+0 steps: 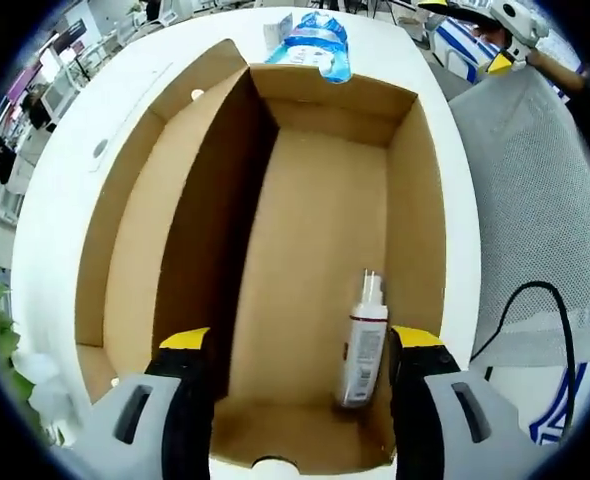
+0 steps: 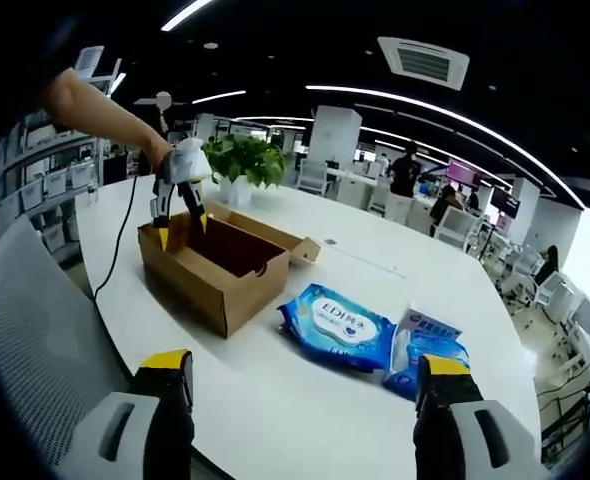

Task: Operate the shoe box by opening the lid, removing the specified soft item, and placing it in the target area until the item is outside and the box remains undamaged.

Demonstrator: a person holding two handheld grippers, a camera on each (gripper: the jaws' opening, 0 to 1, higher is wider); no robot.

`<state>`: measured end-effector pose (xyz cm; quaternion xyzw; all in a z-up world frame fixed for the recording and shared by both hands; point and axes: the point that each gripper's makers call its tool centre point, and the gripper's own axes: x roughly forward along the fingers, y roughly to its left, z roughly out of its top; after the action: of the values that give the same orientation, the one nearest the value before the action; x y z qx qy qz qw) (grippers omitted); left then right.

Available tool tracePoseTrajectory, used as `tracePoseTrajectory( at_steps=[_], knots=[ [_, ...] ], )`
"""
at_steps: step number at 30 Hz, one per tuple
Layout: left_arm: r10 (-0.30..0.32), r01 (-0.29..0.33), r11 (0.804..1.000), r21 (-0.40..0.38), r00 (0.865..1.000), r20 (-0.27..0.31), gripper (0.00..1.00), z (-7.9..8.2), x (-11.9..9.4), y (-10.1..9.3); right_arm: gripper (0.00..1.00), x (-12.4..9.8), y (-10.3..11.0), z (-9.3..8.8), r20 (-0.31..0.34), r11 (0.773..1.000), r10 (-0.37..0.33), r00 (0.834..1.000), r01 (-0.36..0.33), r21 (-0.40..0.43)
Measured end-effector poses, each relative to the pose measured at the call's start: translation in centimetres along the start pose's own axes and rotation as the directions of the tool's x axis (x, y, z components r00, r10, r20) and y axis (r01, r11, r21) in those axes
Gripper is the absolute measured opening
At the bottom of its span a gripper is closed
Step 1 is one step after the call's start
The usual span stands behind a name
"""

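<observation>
Potted plant (image 2: pixel 243 160), mesh chair (image 2: pixel 35 330)

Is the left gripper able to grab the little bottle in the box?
Probably yes. The box is open on top, the left gripper hangs right above it with jaws apart, and the bottle lies bare on the floor near the right wall.

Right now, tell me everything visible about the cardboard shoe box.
The cardboard shoe box is plain brown corrugated card, rectangular, standing upright on the white table with its lid swung fully open to one side, still hinged. It looks undamaged. Inside, a small white bottle lies on the floor near one wall. The left gripper hovers over one end, jaws open, apparently without touching it. A blue wipes pack lies on the table beside the box.
</observation>
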<state>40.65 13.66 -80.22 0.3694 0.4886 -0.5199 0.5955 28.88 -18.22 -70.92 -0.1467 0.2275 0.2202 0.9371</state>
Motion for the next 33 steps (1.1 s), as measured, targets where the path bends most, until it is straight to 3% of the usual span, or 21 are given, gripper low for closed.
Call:
tracePoseTrajectory(
  at_steps=[5,17,24,33],
  knots=[
    [-0.051,0.051,0.999,-0.007,0.999,0.007,0.71,0.1,1.0,-0.8,0.92,0.1,0.0,-0.1,-0.006,1.0,0.0,1.0,0.0,-0.004],
    [-0.088,0.088,0.996,0.002,0.996,-0.006,0.64,0.5,2.3,-1.5,0.91,0.1,-0.2,-0.3,-0.018,1.0,-0.007,1.0,0.007,-0.004],
    [-0.115,0.114,0.993,-0.023,0.993,-0.013,0.6,0.0,3.1,-2.0,0.9,0.1,-0.3,-0.4,-0.019,1.0,-0.016,1.0,0.016,0.0],
    [-0.1,0.099,0.995,-0.034,0.995,-0.02,0.55,-0.5,3.7,-1.8,0.89,0.0,-0.5,-0.4,-0.018,1.0,-0.023,1.0,0.023,0.002]
  ],
)
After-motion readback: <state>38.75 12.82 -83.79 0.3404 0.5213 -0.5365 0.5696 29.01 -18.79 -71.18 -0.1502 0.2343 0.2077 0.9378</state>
